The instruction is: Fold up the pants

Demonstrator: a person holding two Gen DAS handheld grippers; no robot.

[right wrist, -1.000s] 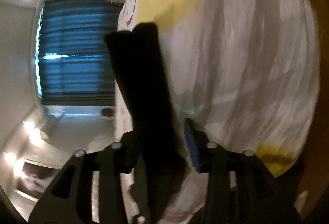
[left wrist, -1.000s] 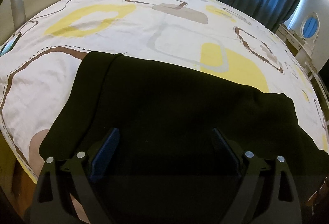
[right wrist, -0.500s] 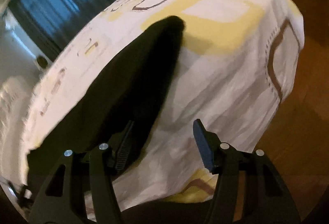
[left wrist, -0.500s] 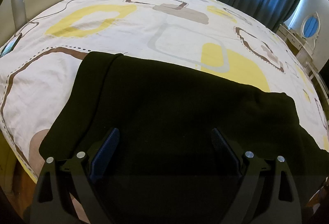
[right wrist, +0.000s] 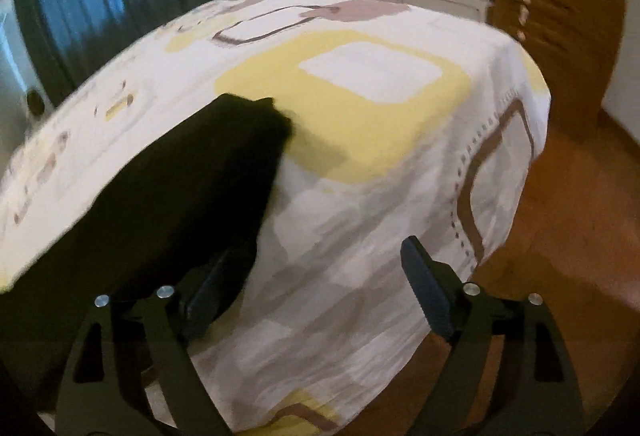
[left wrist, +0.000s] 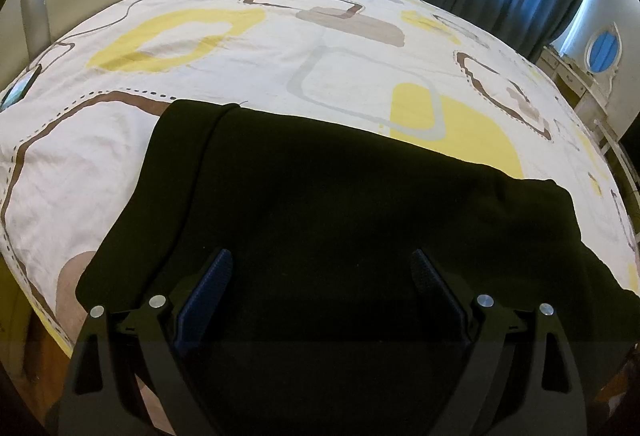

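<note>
Left gripper (left wrist: pixel 320 276): jaws wide apart, empty, poised over the black pants (left wrist: pixel 328 204). Right gripper (right wrist: pixel 316 268): likewise spread, holding nothing (view blurred). Pants lie flat across the near edge of the bed (left wrist: pixel 280 48). Judged between folds; next move calls for clamping an end.

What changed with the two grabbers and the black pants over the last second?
The right gripper let go: a second ago it was clamped on a hanging bunch of the pants; now its jaws stand wide apart and the pants lie on the bed, with only its left finger at the cloth's edge. It also swung round to face the bed's corner. The left gripper stayed open over the pants, unmoved.
</note>
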